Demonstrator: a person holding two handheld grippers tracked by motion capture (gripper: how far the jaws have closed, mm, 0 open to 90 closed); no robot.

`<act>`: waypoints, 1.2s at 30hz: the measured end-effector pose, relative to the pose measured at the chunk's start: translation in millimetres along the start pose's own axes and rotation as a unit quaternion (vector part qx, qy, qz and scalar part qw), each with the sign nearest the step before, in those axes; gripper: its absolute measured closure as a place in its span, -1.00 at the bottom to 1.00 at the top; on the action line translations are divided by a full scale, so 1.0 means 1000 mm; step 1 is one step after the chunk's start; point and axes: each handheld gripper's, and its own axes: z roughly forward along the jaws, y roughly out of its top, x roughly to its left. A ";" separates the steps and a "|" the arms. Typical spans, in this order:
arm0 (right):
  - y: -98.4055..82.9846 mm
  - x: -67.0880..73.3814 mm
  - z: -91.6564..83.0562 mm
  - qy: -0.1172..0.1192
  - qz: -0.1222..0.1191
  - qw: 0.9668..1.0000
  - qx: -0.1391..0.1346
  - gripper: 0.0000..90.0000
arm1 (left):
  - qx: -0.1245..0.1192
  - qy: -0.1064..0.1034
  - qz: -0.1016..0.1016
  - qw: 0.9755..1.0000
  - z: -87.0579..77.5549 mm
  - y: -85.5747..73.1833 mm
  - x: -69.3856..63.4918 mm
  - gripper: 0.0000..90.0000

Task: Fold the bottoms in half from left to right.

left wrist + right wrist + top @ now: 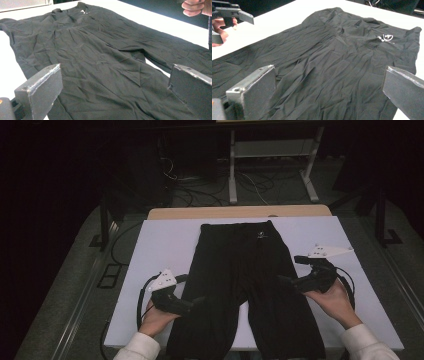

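Trousers: black trousers [250, 285] lie flat on the white table [160, 245], waistband far, legs toward the person.
Left gripper [197, 302]: jaws spread, over the left leg's outer edge.
Right gripper [285, 281]: jaws spread, at the right leg's outer edge.

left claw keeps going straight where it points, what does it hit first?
Most likely the black trousers: the left claw is open and aimed low across the near leg's cloth. Beyond lies the white table top. Depth is hard to judge.
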 end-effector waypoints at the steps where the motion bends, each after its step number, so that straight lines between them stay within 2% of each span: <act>1: 0.002 0.000 0.000 0.001 0.000 1.000 -0.002 -1.00 | 0.000 0.000 0.000 1.000 0.000 0.000 0.000 -1.00; 13: 0.022 -0.004 0.010 0.005 -0.009 1.000 0.007 -1.00 | -0.001 0.000 0.000 1.000 0.000 0.000 0.000 -1.00; 36: 0.056 -0.012 0.041 0.005 -0.022 1.000 0.020 -1.00 | -0.003 0.001 -0.001 1.000 0.000 0.000 0.001 -1.00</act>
